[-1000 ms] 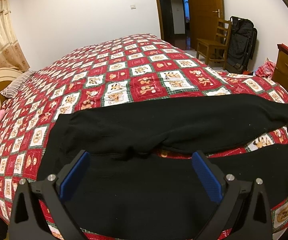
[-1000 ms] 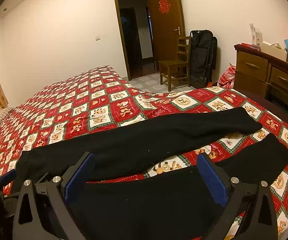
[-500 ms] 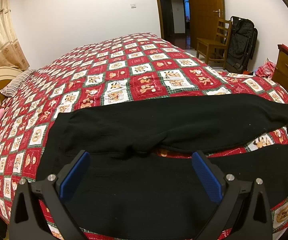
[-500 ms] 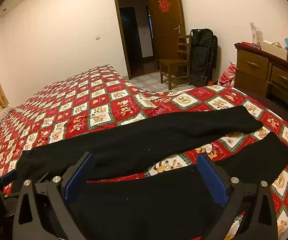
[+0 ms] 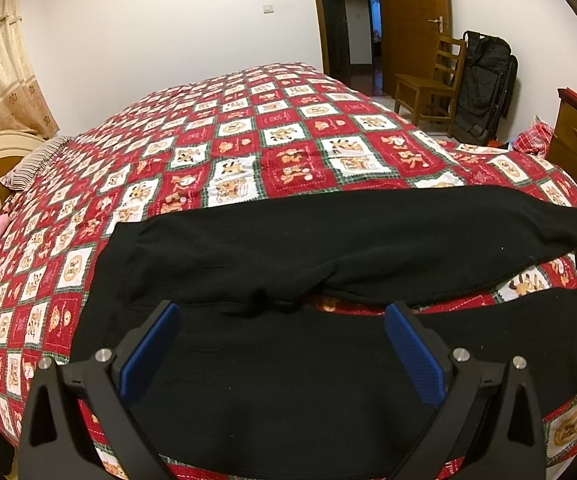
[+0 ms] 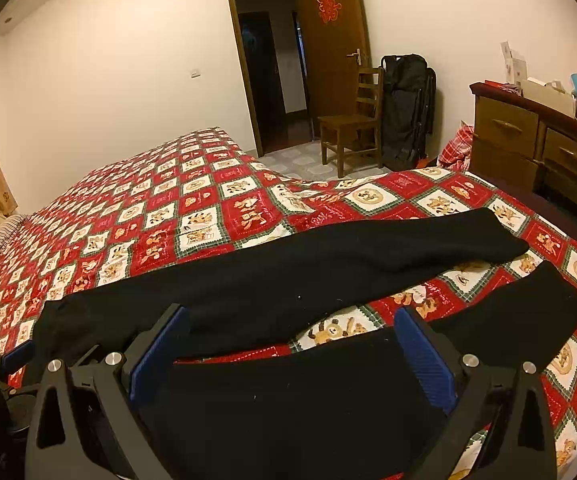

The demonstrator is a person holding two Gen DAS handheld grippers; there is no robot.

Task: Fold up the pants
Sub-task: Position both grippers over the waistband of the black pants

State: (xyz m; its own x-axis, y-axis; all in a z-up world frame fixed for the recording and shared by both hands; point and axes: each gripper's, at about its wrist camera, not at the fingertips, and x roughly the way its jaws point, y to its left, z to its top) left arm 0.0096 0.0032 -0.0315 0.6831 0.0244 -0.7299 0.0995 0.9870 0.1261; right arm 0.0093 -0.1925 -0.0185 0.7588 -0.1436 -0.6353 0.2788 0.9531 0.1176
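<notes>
As laid, pants [image 6: 288,280] run crosswise.

Black pants [image 5: 328,248] on quilt [image 5: 248,140] — hand-held gripper [image 5: 282,344] agape.

The left gripper [image 5: 280,338] is made of black plastic. It has two thick arms with triangle holes cut in them. Each finger has a bright blue bumpy pad [image 5: 414,354] on the inside. Round silver screws [image 5: 461,355] sit near the pads. The right gripper [image 6: 290,346] looks just the same, black with blue pads [image 6: 424,358] and shiny screws [image 6: 113,359].
</notes>
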